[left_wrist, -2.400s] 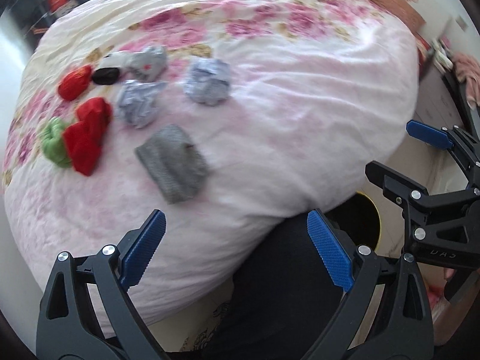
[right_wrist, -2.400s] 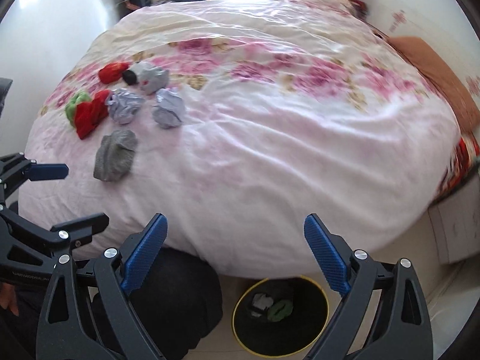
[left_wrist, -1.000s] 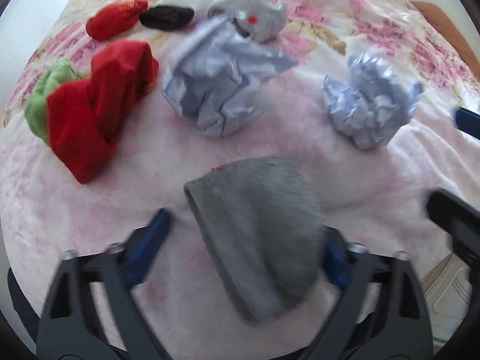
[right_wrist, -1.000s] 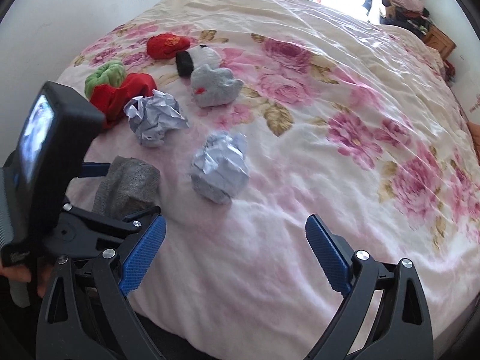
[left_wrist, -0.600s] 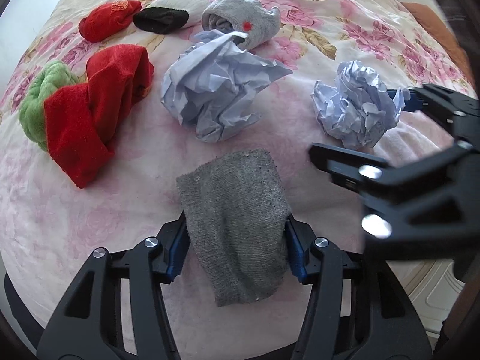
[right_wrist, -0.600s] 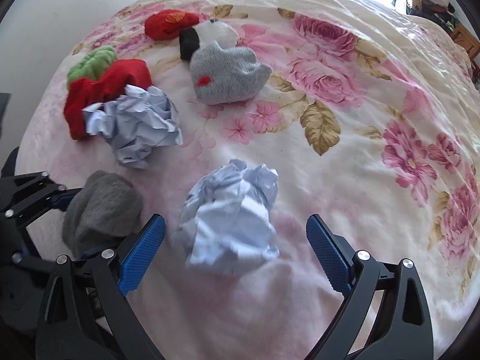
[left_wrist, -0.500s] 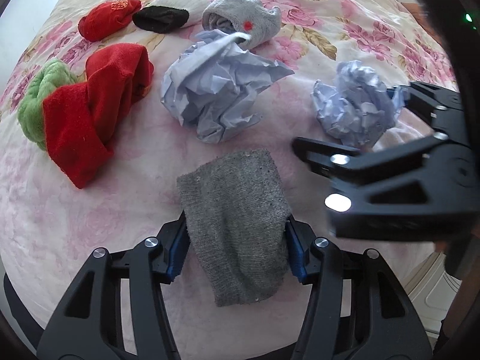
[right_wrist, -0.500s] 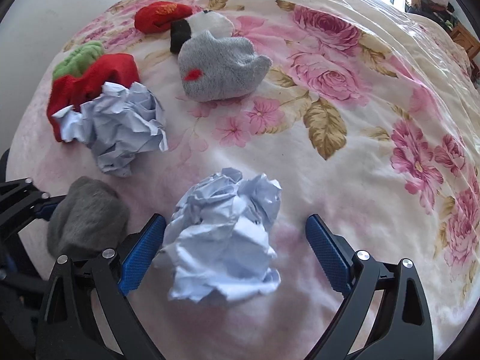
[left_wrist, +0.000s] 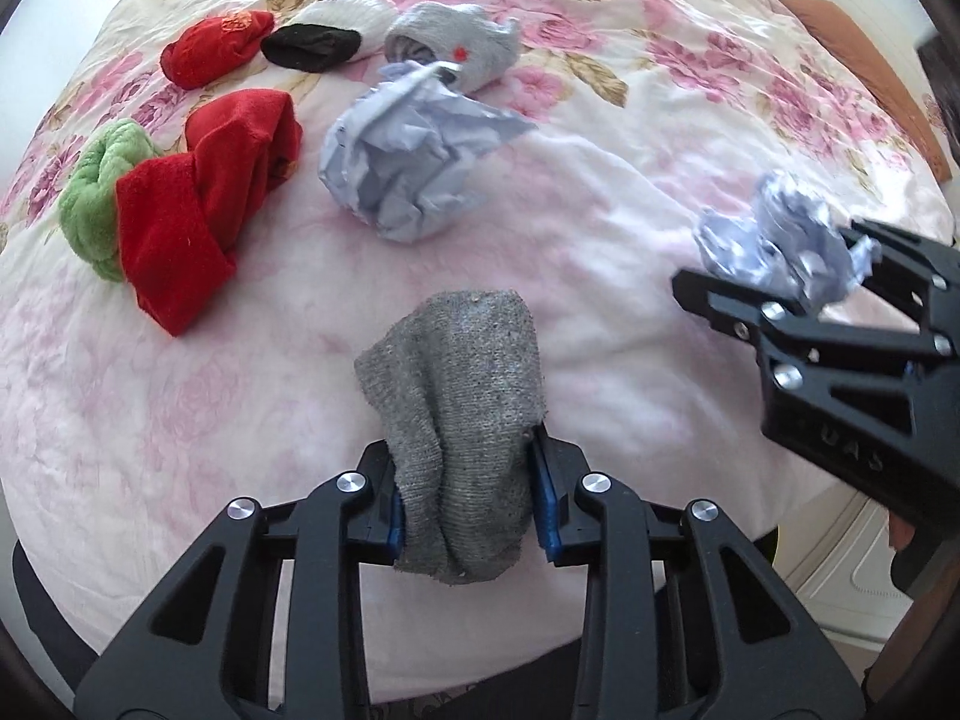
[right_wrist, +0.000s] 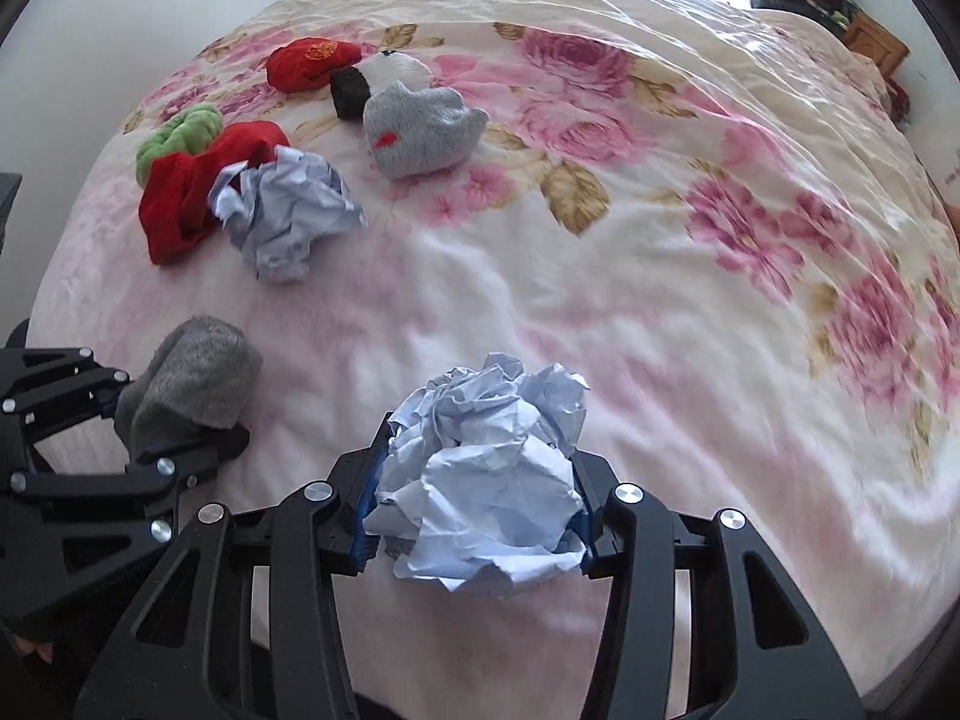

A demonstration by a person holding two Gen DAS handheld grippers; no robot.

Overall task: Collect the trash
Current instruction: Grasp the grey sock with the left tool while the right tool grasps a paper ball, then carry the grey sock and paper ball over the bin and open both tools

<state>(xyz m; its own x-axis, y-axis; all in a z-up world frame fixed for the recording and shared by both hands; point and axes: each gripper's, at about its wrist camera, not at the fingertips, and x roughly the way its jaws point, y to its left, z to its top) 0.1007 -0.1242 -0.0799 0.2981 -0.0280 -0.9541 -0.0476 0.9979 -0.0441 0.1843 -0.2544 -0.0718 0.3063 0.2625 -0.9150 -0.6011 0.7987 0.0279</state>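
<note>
My left gripper point(left_wrist: 471, 504) is shut on a dark grey sock point(left_wrist: 462, 396) at the near edge of the flowered bed; it also shows in the right wrist view point(right_wrist: 192, 378). My right gripper point(right_wrist: 474, 516) is shut on a crumpled pale blue paper ball point(right_wrist: 480, 480), seen at the right in the left wrist view point(left_wrist: 780, 240). A second crumpled paper ball point(left_wrist: 408, 162) lies on the bed further in, also in the right wrist view point(right_wrist: 285, 222).
Other socks lie at the bed's far left: a red one point(left_wrist: 198, 204) over a green one point(left_wrist: 96, 192), a small red one point(left_wrist: 213, 51), a black-and-white one point(left_wrist: 324, 36), a light grey one point(left_wrist: 456, 48). A pink flowered quilt point(right_wrist: 660, 210) covers the bed.
Both grippers closed: the left on the grey sock, the right on the nearer paper ball. Both have pulled back a little toward the bed's near edge.
</note>
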